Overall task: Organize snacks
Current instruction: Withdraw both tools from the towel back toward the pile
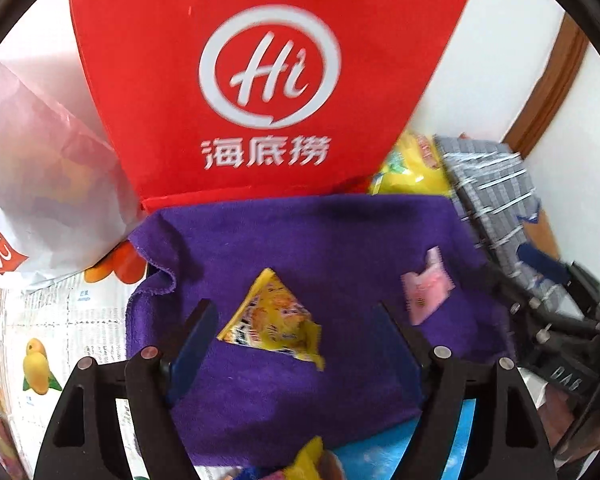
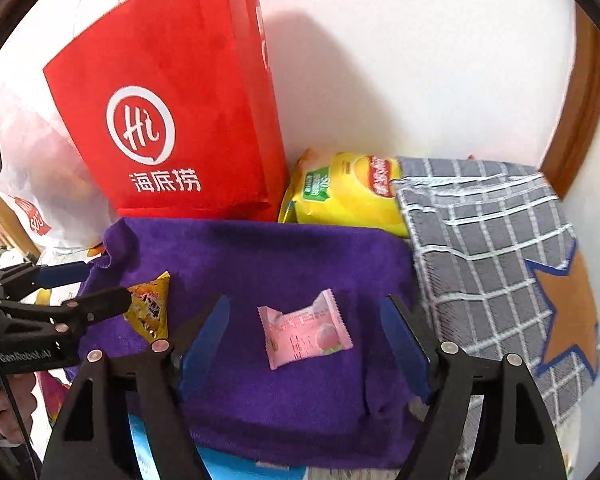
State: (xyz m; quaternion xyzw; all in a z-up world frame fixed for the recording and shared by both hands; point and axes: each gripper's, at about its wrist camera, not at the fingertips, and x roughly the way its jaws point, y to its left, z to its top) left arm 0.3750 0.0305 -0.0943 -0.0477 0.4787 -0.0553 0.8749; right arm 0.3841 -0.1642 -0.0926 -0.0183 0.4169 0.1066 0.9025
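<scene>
Both grippers (image 1: pixel 292 312) (image 2: pixel 304 312) spread above snacks

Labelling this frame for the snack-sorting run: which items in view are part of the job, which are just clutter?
Job items:
- yellow triangular snack packet, between the open left gripper fingers
- pink candy packet, ahead of the open right gripper
- purple towel they lie on
- yellow chip bag, probably

Lying about:
- red paper bag
- grey checked cloth
- white plastic bag
</scene>
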